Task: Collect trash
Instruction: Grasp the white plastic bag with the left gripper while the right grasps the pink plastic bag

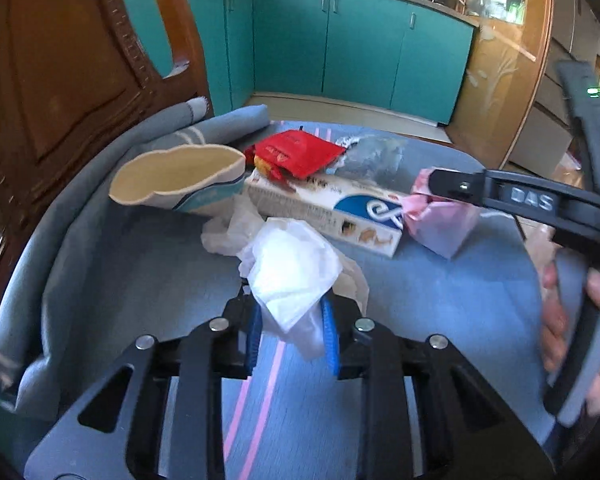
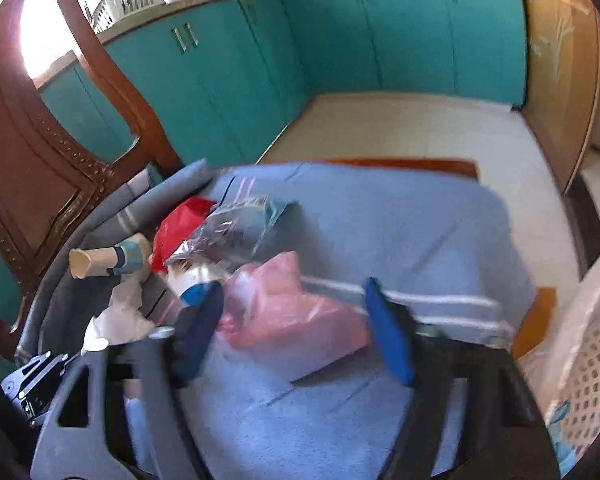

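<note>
Here the left claw (image 1: 290,322) pinches a white tissue (image 1: 290,276) between its blue pads, low over the blue cloth (image 1: 440,292) on the bench. The right claw (image 2: 296,330) stands spread around a pink bag (image 2: 288,312), its pads not pressing on it. Behind lie a paper cup (image 1: 180,178) on its side, a long box (image 1: 324,208), a red wrapper (image 1: 296,152) and a clear wrapper (image 1: 372,152). A white basket (image 2: 588,360) stands at the right.
</note>
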`<action>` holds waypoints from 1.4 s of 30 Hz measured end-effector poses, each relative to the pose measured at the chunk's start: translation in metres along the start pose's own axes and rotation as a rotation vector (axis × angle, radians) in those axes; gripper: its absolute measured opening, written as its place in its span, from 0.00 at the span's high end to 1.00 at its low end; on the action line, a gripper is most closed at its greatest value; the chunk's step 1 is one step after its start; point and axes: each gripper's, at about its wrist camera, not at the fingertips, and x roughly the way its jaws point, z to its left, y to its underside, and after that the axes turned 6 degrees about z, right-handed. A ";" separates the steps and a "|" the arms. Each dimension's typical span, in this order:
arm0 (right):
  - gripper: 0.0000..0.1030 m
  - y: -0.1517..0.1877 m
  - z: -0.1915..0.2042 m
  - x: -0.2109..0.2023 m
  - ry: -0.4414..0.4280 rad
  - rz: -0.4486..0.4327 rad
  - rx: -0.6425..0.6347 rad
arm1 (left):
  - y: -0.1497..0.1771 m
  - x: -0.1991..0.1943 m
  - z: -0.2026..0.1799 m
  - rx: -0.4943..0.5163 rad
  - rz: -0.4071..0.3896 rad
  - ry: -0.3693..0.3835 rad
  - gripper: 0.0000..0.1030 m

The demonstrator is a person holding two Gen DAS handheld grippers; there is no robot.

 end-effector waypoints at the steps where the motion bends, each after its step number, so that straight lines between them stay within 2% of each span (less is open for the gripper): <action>1: 0.43 0.002 0.001 -0.003 0.000 0.001 -0.011 | 0.005 -0.006 0.002 0.004 0.006 0.015 0.74; 5: 0.53 0.015 0.008 -0.015 -0.012 0.007 -0.061 | 0.014 -0.017 0.005 0.006 0.007 0.057 0.74; 9: 0.54 0.038 0.009 -0.037 -0.033 0.028 -0.077 | 0.019 -0.022 0.010 0.010 0.019 0.089 0.72; 12: 0.53 0.049 0.009 -0.049 -0.027 0.067 -0.106 | 0.025 -0.023 0.008 0.032 0.030 0.130 0.67; 15: 0.46 0.054 0.001 -0.062 -0.030 0.044 -0.113 | 0.029 -0.021 0.005 0.052 0.040 0.177 0.57; 17: 0.32 0.055 -0.004 -0.068 -0.022 0.021 -0.087 | 0.035 -0.023 -0.001 0.072 0.038 0.189 0.45; 20: 0.29 0.054 -0.009 -0.075 -0.030 -0.012 -0.070 | 0.038 -0.026 -0.007 0.089 0.029 0.180 0.32; 22: 0.26 0.054 -0.009 -0.080 -0.015 -0.038 -0.069 | 0.036 -0.028 -0.006 0.068 0.024 0.155 0.30; 26: 0.26 0.054 -0.006 -0.083 0.016 -0.055 -0.081 | 0.031 -0.030 -0.003 0.037 -0.011 0.030 0.22; 28: 0.25 0.054 -0.005 -0.082 0.023 -0.052 -0.084 | 0.027 -0.027 -0.004 0.032 -0.001 0.002 0.22; 29: 0.25 0.054 -0.003 -0.081 0.028 -0.050 -0.089 | 0.026 -0.026 -0.005 0.031 0.002 -0.003 0.27; 30: 0.25 0.055 -0.002 -0.080 0.033 -0.050 -0.095 | 0.025 -0.024 -0.007 0.039 0.008 -0.011 0.35; 31: 0.25 0.055 -0.001 -0.080 0.034 -0.049 -0.101 | 0.025 -0.021 -0.011 0.062 0.022 -0.024 0.52; 32: 0.25 0.055 0.000 -0.080 0.033 -0.049 -0.106 | 0.025 -0.018 -0.015 0.080 0.034 -0.030 0.57; 39: 0.22 0.059 0.005 -0.077 0.059 -0.042 -0.131 | 0.033 -0.024 -0.029 0.164 0.022 0.007 0.59; 42: 0.22 0.063 0.015 -0.071 0.103 -0.030 -0.178 | 0.035 -0.025 -0.032 0.183 0.025 -0.002 0.59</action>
